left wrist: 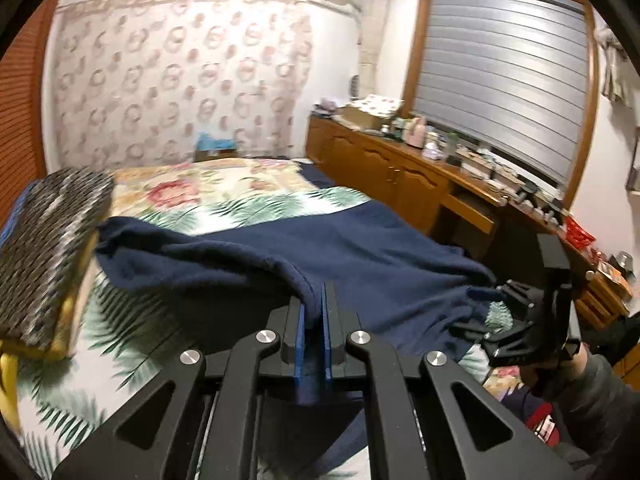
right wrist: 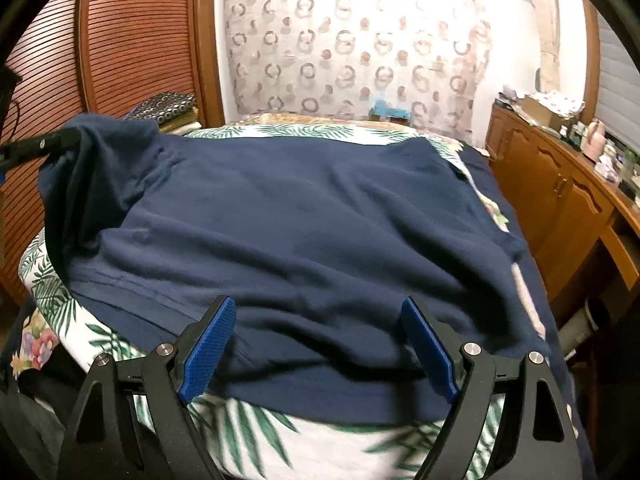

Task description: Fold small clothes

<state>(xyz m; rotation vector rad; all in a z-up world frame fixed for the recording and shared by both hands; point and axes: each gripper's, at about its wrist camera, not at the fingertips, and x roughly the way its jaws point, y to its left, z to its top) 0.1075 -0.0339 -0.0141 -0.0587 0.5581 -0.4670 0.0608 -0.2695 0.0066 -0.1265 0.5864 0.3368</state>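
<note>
A navy blue garment (right wrist: 304, 216) lies spread over a palm-leaf bedsheet (right wrist: 280, 440). My left gripper (left wrist: 316, 300) is shut on a fold of the navy blue garment (left wrist: 360, 248) and holds that edge lifted off the bed. In the right wrist view the raised corner (right wrist: 104, 140) hangs from the left gripper's black fingers (right wrist: 40, 146) at the far left. My right gripper (right wrist: 316, 320) stands open just over the garment's near hem, blue pads wide apart with cloth below them. The right gripper (left wrist: 500, 320) also shows in the left wrist view, held by a hand.
A stack of patterned folded cloth (left wrist: 44, 256) sits at the bed's left side. A wooden cabinet (left wrist: 400, 172) with clutter on top runs along the right wall. A louvred wooden door (right wrist: 132, 36) stands at the left. A flowered quilt (left wrist: 208, 184) covers the bed's far end.
</note>
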